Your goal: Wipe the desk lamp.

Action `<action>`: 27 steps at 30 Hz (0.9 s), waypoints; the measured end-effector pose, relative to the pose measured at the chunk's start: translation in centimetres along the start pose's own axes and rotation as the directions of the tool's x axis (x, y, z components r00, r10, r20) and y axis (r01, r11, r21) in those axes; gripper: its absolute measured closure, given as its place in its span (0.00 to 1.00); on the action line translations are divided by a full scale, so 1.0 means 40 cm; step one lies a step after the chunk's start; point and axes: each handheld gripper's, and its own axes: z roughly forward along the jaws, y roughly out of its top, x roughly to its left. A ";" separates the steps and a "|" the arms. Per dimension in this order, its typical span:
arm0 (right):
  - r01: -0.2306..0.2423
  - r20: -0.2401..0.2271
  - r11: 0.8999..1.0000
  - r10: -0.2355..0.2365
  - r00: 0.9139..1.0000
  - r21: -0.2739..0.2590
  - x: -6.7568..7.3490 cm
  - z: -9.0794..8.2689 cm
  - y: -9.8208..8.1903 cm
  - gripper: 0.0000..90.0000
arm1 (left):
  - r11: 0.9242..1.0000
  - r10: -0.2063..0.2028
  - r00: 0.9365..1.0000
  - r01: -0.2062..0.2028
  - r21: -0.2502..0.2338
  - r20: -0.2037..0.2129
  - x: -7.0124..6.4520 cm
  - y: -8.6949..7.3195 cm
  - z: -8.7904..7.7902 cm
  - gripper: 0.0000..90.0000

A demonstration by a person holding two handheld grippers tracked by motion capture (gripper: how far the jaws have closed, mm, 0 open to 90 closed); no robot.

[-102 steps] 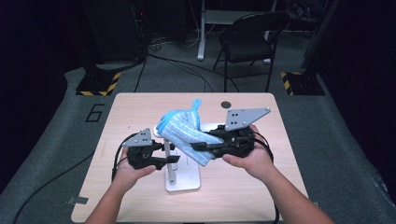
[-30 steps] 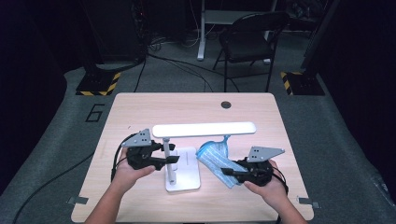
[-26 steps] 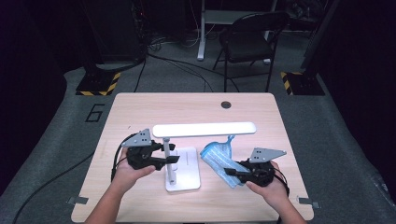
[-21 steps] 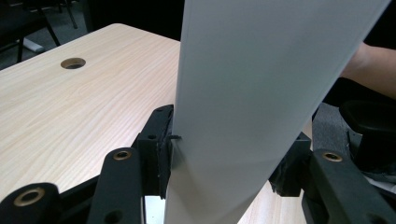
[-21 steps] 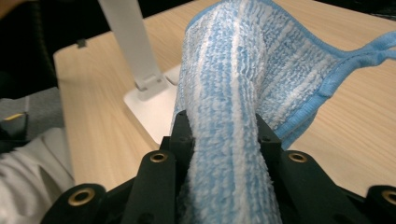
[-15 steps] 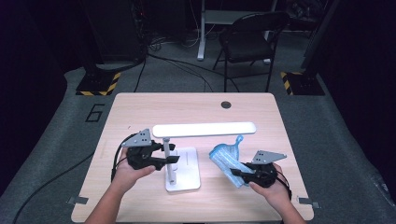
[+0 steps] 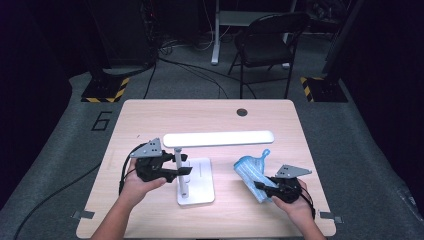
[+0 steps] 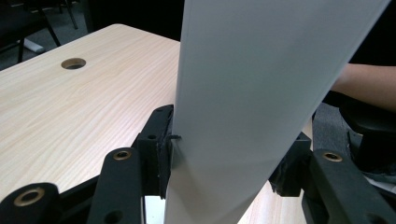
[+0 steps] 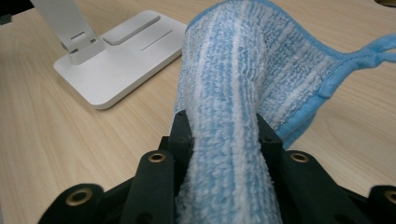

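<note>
Right gripper: fingers clamped on a bunched fold of the blue-and-white striped microfibre cloth, the free end draped onto the desk just beside the lamp base. Cloth judged light, soft and limp, with a grippy pile; it was best taken at a gathered fold, as here, or by its blue bound hem, since a single layer would sag and trail. Left gripper: fingers closed on the white upright stem of the desk lamp. Lamp judged rigid, smooth and top-heavy under its long head; a low hold on the stem, near the base, steadied it best.
</note>
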 end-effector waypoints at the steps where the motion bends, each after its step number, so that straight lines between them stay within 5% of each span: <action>1: -0.006 0.004 1.000 0.006 1.000 -0.003 -0.002 0.000 -0.003 0.75 | 1.000 0.001 1.000 -0.001 0.000 -0.001 0.000 0.000 0.000 0.55; 18: -0.043 0.044 0.999 0.042 0.998 0.020 -0.022 0.009 -0.041 0.74 | 1.000 0.000 1.000 0.000 0.002 0.002 0.000 0.000 0.000 0.55; 27: -0.039 0.047 0.995 0.034 0.998 0.096 -0.018 0.023 -0.039 0.74 | 1.000 0.000 1.000 0.000 0.002 0.001 0.000 0.000 0.000 0.55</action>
